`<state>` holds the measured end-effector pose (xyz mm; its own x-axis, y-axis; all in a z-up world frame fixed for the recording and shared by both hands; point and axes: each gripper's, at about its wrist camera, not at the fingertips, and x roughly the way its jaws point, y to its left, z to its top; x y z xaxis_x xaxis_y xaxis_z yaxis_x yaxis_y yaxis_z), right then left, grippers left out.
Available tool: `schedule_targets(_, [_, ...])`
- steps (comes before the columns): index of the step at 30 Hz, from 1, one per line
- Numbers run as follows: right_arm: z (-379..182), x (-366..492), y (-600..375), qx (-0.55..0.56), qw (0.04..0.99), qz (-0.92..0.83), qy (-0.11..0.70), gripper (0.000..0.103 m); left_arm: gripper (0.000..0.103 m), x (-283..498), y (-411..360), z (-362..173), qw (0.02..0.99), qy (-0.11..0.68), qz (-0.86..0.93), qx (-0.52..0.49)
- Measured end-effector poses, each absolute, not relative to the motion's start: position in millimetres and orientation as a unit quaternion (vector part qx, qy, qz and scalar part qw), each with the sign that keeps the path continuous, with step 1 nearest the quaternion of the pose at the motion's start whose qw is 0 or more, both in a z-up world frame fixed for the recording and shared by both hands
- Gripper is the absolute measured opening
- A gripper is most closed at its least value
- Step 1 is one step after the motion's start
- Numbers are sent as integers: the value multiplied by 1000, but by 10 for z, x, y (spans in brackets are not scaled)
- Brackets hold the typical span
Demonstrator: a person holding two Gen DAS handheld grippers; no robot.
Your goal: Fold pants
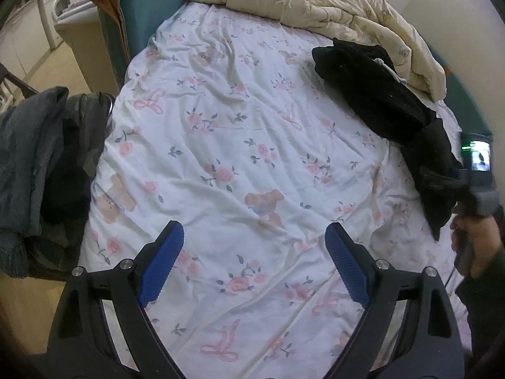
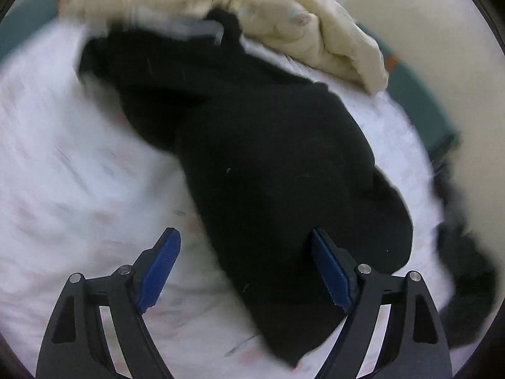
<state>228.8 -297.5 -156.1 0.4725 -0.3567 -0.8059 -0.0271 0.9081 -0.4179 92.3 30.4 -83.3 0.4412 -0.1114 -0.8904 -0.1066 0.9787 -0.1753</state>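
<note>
Black pants lie bunched along right edge of floral sheet, waist near cream quilt. My left gripper wide, empty, over bare sheet. My right gripper wide, pants between pads, not pinched. Advice: spread flat first, pinch the hem and waistband corners.

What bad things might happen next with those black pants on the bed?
1. The black pants lie bunched near the bed's right edge; part already seems to hang over, so they may slide off.
2. The right hand-held gripper is open over thick cloth and might pinch several layers.
3. The cream quilt touches the pants and may get dragged along.
</note>
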Motion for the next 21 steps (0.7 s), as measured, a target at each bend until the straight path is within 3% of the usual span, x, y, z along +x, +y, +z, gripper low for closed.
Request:
schedule_targets(1, [-1640, 2329, -2947, -225, 833, -109, 494, 50, 89, 925, 308, -838, 844, 527, 1, -95])
schedule_targets(4, [-1579, 2376, -3022, -211, 837, -93, 496, 24, 89, 949, 352, -863, 844, 528, 11, -91])
schedule_targets(7, [-1233, 2260, -3139, -167, 847, -37, 503, 18, 89, 1022, 373, -900, 842, 531, 16, -92])
schedule_targets(16, [229, 1096, -2559, 30, 876, 225, 425, 17, 89, 1019, 454, -660, 854, 502, 21, -137])
schedule_targets(18, [280, 846, -2419, 75, 851, 291, 431, 17, 89, 995, 618, -547, 862, 483, 42, -146])
schedule_targets(21, [-130, 475, -2184, 116, 794, 335, 494, 20, 89, 968, 849, -488, 862, 475, 60, -165])
